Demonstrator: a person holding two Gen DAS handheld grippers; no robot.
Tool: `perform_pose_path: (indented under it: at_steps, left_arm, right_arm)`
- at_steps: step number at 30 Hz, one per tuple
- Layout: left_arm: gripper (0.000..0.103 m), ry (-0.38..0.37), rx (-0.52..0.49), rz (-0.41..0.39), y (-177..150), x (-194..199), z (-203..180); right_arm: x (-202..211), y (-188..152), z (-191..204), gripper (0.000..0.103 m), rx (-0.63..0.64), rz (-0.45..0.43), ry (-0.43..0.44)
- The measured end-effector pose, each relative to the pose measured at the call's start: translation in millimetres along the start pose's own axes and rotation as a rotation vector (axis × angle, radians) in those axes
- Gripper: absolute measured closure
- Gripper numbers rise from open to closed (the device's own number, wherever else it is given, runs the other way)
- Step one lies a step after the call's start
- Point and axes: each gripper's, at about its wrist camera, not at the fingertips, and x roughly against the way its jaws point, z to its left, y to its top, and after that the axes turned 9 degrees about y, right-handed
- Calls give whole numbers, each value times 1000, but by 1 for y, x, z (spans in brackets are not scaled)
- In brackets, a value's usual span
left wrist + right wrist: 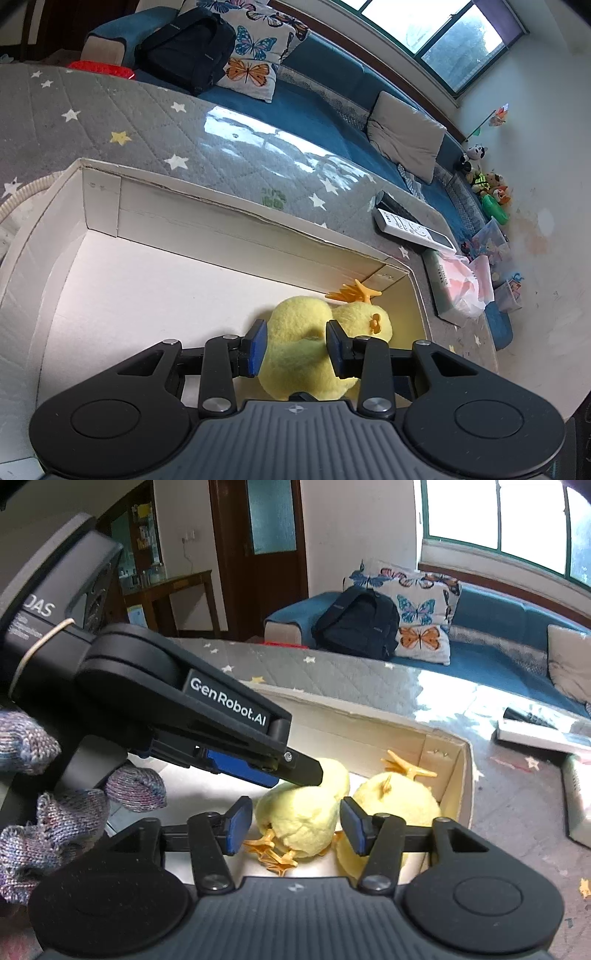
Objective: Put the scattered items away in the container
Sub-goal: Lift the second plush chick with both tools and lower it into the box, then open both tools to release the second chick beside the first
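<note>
A white cardboard box (221,218) lies on the grey star mat. Inside it at the right end lie yellow plush chicks with orange feet. My left gripper (295,345) is over the box, its blue pads on either side of a yellow chick (295,354), touching or nearly so. It also shows in the right wrist view (295,771), reaching in from the left. My right gripper (295,825) is open with a chick (299,819) between its fingers, not squeezed. Another chick (399,797) lies beside it by the box (369,734) end wall.
A white remote (413,229) and a black one lie on the mat past the box, with a book and plastic bag (461,288). A blue sofa holds a black backpack (184,44) and butterfly cushion. Small toys sit at the far right.
</note>
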Motion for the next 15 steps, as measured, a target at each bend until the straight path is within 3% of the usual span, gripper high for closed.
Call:
perform_pose_path:
  at_steps: [8,11,15]
  left_arm:
    - [66,8,-18,-17,-6,15,-4]
    - [66,9,-29,-31,-9,22,-6]
    - [66,11,-37,-46,-14,32,-9]
  right_arm:
    - [15,-6,5,48,9,-33,-8]
    - [24,-8,7,40,12,-53,-10]
    - [34,-11,12,40,21,-77,-12]
